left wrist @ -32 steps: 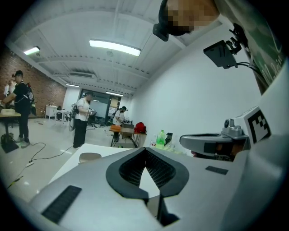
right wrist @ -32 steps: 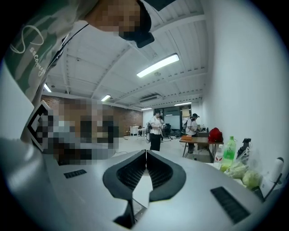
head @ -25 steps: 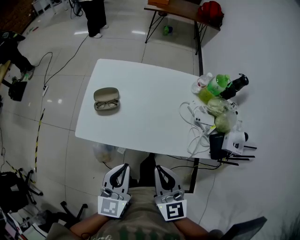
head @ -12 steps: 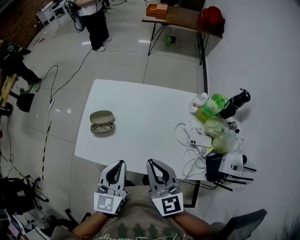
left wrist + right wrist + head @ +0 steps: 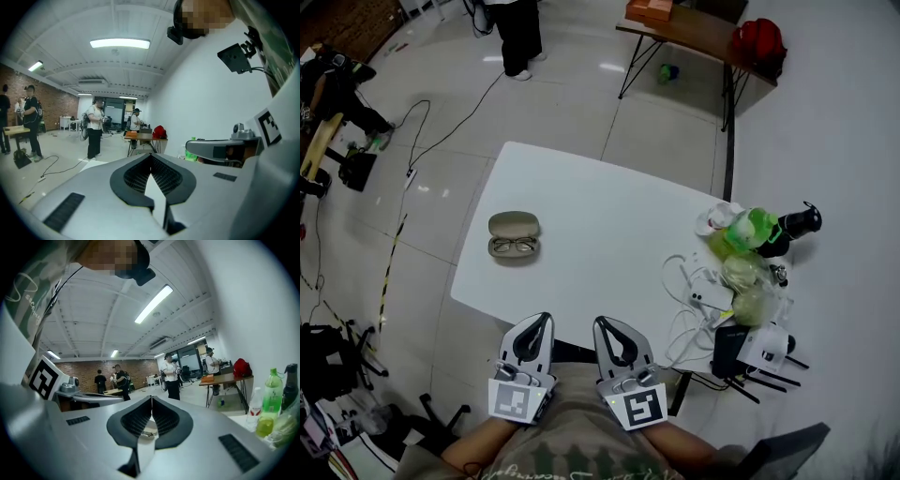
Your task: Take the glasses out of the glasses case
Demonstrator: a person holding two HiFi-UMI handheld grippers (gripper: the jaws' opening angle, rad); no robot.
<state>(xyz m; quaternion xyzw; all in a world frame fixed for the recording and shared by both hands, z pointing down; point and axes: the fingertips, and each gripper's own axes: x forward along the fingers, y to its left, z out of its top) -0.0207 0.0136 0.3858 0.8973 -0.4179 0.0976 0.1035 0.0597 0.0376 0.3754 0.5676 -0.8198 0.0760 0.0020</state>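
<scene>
White counter (image 5: 600, 234) on tiled floor. Nearest, left claw (image 5: 542, 322) and right claw (image 5: 605, 325) stay closed and empty. Farther left, open glasses case (image 5: 514, 225) holds glasses (image 5: 514, 247). Only the viewpoint has shifted; extraction judged unstarted.

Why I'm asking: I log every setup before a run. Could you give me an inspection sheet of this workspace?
Surface: white table, things only toward its left and right edges.
Job's things: glasses case open near the left edge, glasses lying inside.
Clutter: green bottle, dark bottle and bags at the right edge.
Grippers: left gripper and right gripper shut, empty, held off the table's near edge.
Cables: white cables tangled on the table's right side.
Surroundings: tiled floor, wooden table with red bag, a person standing beyond.
</scene>
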